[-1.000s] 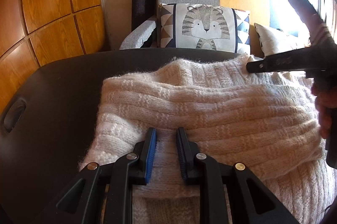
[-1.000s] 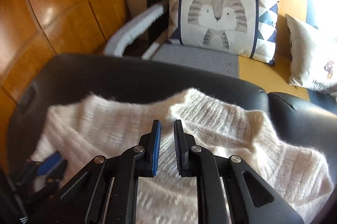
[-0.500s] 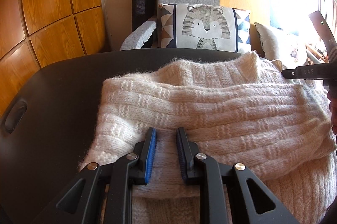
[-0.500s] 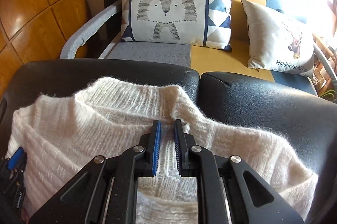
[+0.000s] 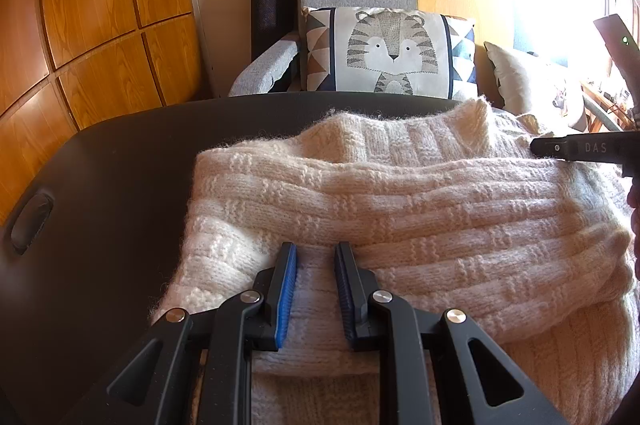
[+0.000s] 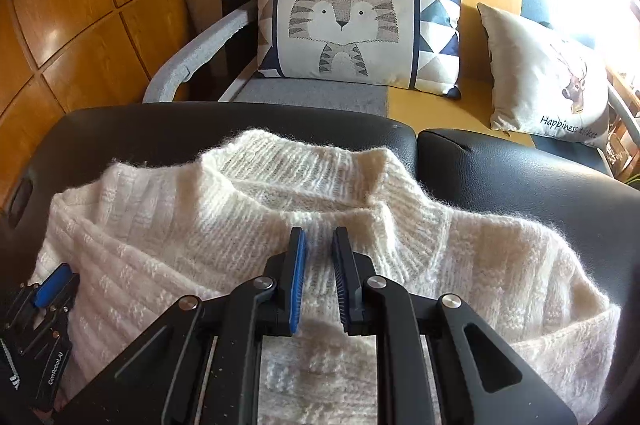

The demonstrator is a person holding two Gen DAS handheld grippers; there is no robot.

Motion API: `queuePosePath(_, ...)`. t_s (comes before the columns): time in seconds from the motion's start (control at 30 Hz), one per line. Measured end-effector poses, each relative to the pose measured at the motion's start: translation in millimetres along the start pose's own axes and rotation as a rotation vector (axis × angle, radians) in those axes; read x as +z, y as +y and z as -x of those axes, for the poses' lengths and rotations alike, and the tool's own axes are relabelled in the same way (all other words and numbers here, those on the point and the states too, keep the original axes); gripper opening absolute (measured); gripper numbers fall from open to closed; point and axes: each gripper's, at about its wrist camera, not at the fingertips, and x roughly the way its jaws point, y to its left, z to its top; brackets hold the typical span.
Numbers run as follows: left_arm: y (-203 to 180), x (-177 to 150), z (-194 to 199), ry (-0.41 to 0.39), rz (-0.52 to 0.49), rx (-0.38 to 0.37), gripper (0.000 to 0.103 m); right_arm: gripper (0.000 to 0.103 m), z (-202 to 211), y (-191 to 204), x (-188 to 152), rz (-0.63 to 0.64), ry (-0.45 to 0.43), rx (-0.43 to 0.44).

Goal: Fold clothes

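Lying across the black padded bench (image 5: 120, 185), the cream knit sweater (image 5: 400, 209) has one sleeve (image 5: 420, 245) folded over its body. Left gripper (image 5: 316, 289) fingers stand slightly apart just above the hem side, pinching nothing. Right gripper (image 6: 320, 281) fingers are opening just short of the collar (image 6: 304, 165), knit below the gap, ungripped. Probably the sleeve fold is done; next comes grasping an edge to fold the body.

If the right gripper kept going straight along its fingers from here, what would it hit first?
Most likely the cream sweater: the right gripper, jaws opening with nothing between them, points down at the knit just below the collar. Depth is unclear.
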Motion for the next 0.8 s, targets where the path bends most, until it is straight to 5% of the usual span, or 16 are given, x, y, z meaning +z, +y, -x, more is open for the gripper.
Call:
queuePosePath(0.27,0.6,0.0,0.4,0.001,-0.001,0.001,0.020,0.016,51.7,-2.3,-34.2,0.026,-0.046,0.040)
queuePosePath(0.8,1.6,0.2,0.7,0.004,-0.012,0.009,0.020,0.019,45.9,-24.7,-60.9,-0.051,-0.051,0.010)
